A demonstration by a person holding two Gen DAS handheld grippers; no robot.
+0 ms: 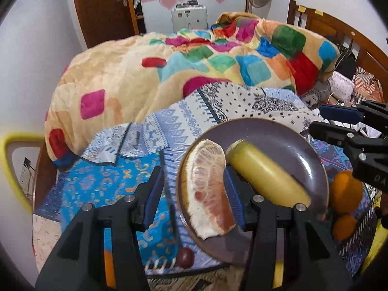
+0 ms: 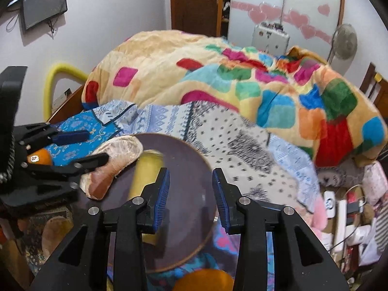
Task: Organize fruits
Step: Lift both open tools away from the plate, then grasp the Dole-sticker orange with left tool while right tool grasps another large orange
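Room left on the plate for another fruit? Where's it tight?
Free: on the plate, the far-right arc between banana and rim; blue cloth left of it. Tight: pomelo wedge against banana, one finger of the left hand-held gripper between them; oranges crowd the right edge.

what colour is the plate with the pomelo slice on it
Dark purple-grey with a brown rim; the plate shows best in the left wrist view.

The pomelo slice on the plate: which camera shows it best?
Left wrist: the pomelo slice lies sharp and close between the left gripper fingers. Right wrist shows it smaller, partly hidden behind that gripper.
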